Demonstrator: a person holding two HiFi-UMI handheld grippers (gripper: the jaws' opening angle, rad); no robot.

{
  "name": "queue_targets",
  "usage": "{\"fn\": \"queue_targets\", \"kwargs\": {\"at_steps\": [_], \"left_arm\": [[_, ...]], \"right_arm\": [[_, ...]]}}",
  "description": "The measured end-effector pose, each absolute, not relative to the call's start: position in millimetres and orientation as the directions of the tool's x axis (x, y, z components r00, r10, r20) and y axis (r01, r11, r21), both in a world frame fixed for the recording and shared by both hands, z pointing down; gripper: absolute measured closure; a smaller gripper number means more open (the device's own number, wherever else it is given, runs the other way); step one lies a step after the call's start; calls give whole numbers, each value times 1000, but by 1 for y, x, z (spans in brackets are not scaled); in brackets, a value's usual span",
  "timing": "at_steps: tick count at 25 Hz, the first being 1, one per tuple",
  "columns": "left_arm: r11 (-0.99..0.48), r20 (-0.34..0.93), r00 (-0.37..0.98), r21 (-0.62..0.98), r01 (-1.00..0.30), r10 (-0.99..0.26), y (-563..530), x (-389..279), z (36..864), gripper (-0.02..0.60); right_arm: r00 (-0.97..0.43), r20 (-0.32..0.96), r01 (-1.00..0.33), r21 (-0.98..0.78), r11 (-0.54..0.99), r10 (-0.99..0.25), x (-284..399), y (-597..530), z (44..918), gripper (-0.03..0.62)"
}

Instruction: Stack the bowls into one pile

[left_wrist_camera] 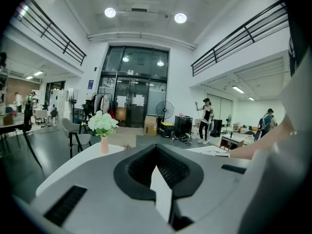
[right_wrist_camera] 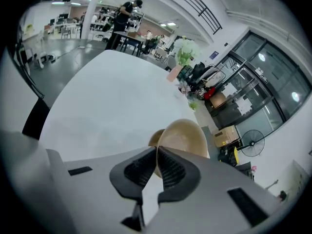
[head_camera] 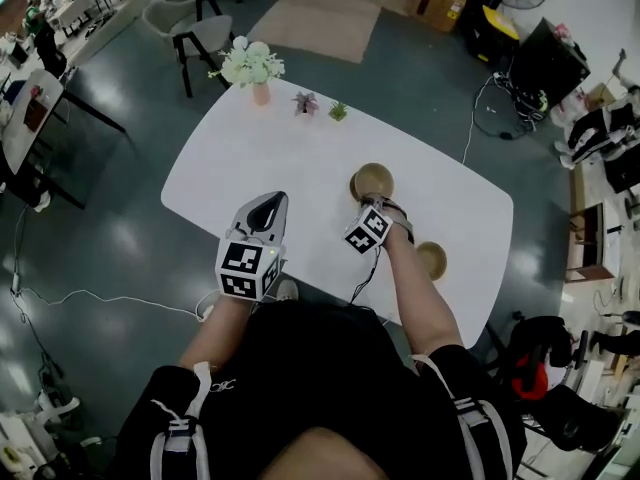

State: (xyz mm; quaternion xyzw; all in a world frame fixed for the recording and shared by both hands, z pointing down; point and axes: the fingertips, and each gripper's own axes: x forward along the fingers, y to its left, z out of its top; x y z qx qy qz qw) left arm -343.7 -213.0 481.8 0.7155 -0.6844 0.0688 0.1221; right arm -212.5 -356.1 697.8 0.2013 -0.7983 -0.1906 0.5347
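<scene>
My right gripper [head_camera: 372, 201] [right_wrist_camera: 157, 147] is shut on the near rim of a tan bowl [head_camera: 375, 180] [right_wrist_camera: 184, 134], held tilted over the middle of the white table [head_camera: 250, 158]. Just behind and left of it, the edge of a second tan bowl [right_wrist_camera: 153, 139] [head_camera: 354, 185] peeks out; I cannot tell whether the two touch. A third tan bowl [head_camera: 432, 259] sits near the table's front right edge, beside my right forearm. My left gripper [head_camera: 266, 211] [left_wrist_camera: 156, 147] hovers at the table's front left, its jaws together with nothing between them.
At the table's far edge stand a pink vase of white flowers [head_camera: 255, 68] [left_wrist_camera: 103, 130] and two small potted plants [head_camera: 305, 103] [head_camera: 339, 111]. A chair [head_camera: 195, 28] stands beyond the table. A cable [head_camera: 470, 118] runs off the far right corner.
</scene>
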Motion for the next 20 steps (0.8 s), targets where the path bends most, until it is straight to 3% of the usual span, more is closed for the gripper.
{"fn": "queue_targets", "kwargs": {"at_steps": [9, 12, 16, 20], "left_arm": [[-9, 276, 29, 75, -997, -961, -215, -360, 481, 568], [-16, 281, 37, 77, -997, -959, -220, -360, 484, 568], [-36, 282, 57, 80, -996, -958, -226, -355, 485, 568], [-62, 274, 83, 84, -995, -958, -237, -349, 483, 568]], "right_arm": [[-307, 829, -107, 459, 882, -468, -218, -362, 715, 545], [-331, 827, -144, 432, 890, -455, -219, -362, 716, 424], [-447, 753, -277, 397, 875, -483, -223, -365, 691, 422], [-592, 591, -483, 284, 828, -548, -225, -369, 640, 428]]}}
